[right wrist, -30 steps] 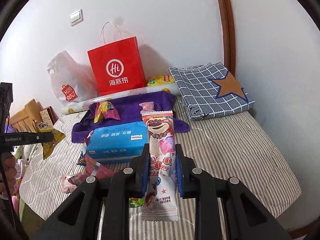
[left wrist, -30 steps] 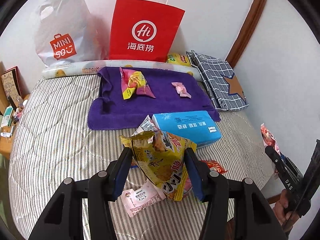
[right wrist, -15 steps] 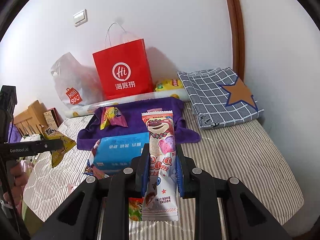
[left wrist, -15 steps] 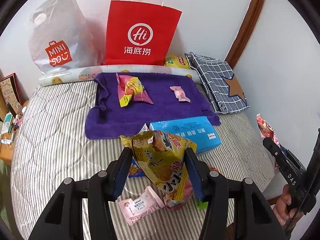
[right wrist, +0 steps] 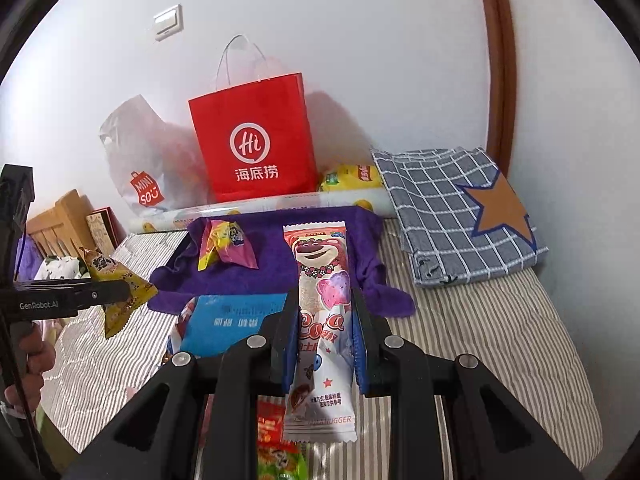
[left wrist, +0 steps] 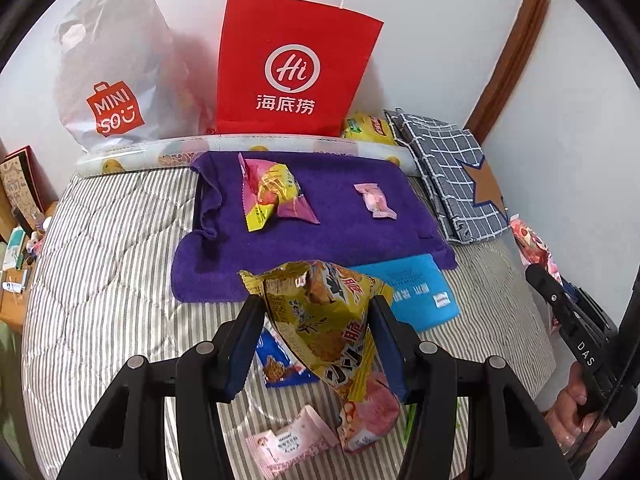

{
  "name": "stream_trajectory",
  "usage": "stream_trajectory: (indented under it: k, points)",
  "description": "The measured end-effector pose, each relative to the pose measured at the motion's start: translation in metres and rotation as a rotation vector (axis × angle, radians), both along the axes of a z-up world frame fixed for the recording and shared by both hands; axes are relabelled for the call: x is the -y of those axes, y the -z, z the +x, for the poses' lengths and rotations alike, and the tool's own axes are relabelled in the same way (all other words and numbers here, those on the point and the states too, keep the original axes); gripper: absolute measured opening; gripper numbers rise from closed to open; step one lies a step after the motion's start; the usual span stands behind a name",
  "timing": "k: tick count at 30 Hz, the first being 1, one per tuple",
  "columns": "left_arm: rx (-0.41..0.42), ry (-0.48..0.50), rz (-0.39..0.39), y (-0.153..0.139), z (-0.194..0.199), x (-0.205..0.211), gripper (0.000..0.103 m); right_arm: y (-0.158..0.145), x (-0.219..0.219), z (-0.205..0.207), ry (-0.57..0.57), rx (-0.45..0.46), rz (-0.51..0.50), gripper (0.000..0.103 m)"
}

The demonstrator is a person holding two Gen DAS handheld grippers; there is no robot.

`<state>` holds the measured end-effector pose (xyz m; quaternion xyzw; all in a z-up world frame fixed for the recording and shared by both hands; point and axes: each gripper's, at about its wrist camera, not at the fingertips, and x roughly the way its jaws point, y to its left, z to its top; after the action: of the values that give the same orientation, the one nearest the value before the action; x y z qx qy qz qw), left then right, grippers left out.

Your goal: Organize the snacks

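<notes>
In the left wrist view my left gripper [left wrist: 318, 302] is shut on a crinkled yellow snack bag [left wrist: 328, 320], held above the striped bed. In the right wrist view my right gripper [right wrist: 325, 294] is shut on a long pink bear-print packet [right wrist: 316, 256]. Beyond both lies a purple towel [left wrist: 340, 208] bearing a yellow-pink snack [left wrist: 272, 192] and a small pink candy [left wrist: 376, 202]. A blue tissue pack [left wrist: 416, 292] sits at the towel's near edge. Loose packets, one blue [left wrist: 276, 364] and one pink [left wrist: 288, 444], lie under the left gripper.
A red paper bag [left wrist: 292, 68] and a white plastic bag [left wrist: 112, 80] stand against the back wall, with a yellow chip bag [left wrist: 368, 128] beside them. A folded grey checked cloth [left wrist: 452, 176] lies at the right. Wooden furniture [right wrist: 56, 216] borders the bed's left side.
Both grippers have carried their snacks forward toward the purple towel. The towel and bags look nearer, and the loose packets have slid lower in both views.
</notes>
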<state>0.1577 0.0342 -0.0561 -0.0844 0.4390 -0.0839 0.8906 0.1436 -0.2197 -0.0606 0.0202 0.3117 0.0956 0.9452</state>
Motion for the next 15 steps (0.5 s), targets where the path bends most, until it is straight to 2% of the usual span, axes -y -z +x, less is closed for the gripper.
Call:
stream_trajectory:
  k: [15]
  points:
    - [-0.034, -0.067, 0.022, 0.011, 0.052, -0.026, 0.052, 0.006, -0.01, 0.085, -0.018, -0.036, -0.038, 0.023]
